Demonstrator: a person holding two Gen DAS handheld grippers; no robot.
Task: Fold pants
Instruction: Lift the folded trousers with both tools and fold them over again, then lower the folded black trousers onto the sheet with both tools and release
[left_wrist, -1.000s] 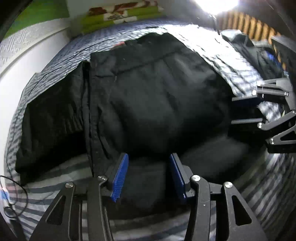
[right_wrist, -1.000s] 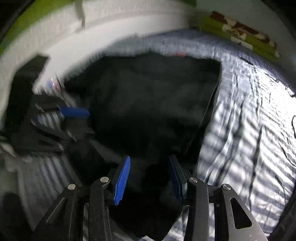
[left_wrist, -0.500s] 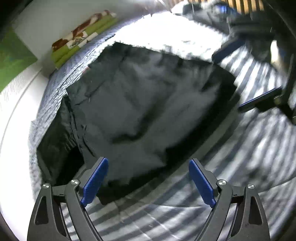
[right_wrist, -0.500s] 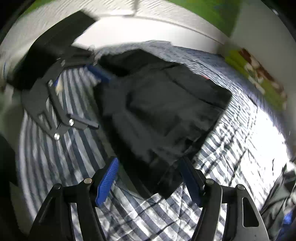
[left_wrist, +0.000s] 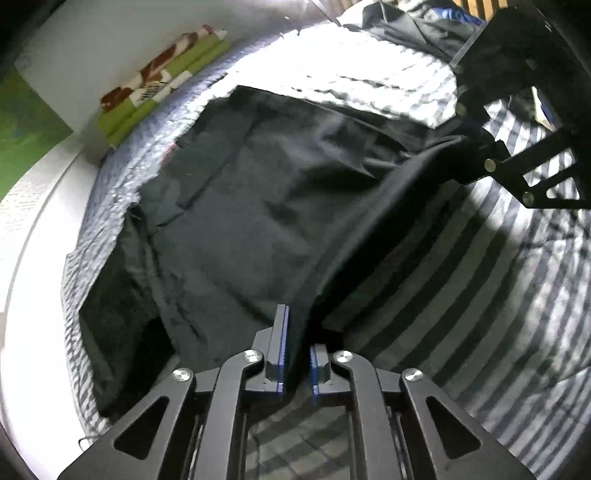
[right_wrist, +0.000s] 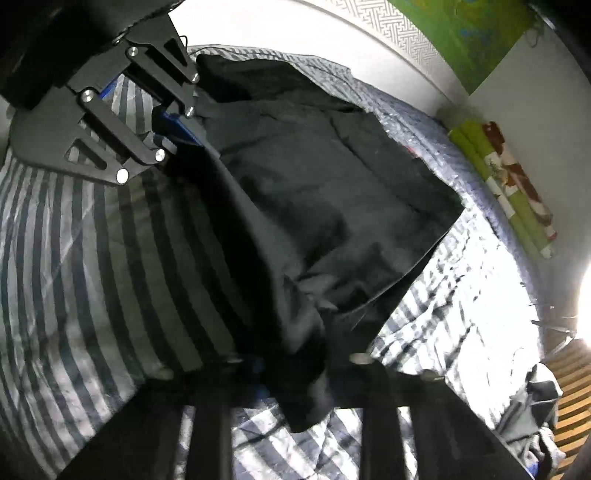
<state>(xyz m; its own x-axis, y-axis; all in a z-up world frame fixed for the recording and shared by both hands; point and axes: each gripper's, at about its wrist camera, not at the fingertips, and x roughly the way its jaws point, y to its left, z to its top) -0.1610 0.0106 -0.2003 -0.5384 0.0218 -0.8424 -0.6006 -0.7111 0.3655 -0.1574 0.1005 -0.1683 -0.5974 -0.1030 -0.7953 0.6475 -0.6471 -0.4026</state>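
Observation:
Black pants (left_wrist: 277, 177) lie spread on a striped bed sheet (left_wrist: 461, 277). My left gripper (left_wrist: 298, 354) is shut on their near edge, with dark cloth pinched between the blue pads. At the upper right of that view, my right gripper (left_wrist: 469, 144) grips the same edge, which runs taut between the two. In the right wrist view the pants (right_wrist: 314, 192) drape over my right gripper (right_wrist: 295, 369) and hide its fingers. Its jaws are closing with the cloth between them. The left gripper (right_wrist: 177, 125) is at the upper left there.
A rolled green and brown blanket (left_wrist: 159, 92) lies against the wall at the bed's far side. A heap of dark clothes (right_wrist: 535, 417) sits beside wooden slats (right_wrist: 569, 387). A white bed rim (left_wrist: 33, 206) runs along the left.
Both grippers stood wide open over the pants' near edge half a second ago. Now both have closed on it, and the edge is pulled up taut between them.

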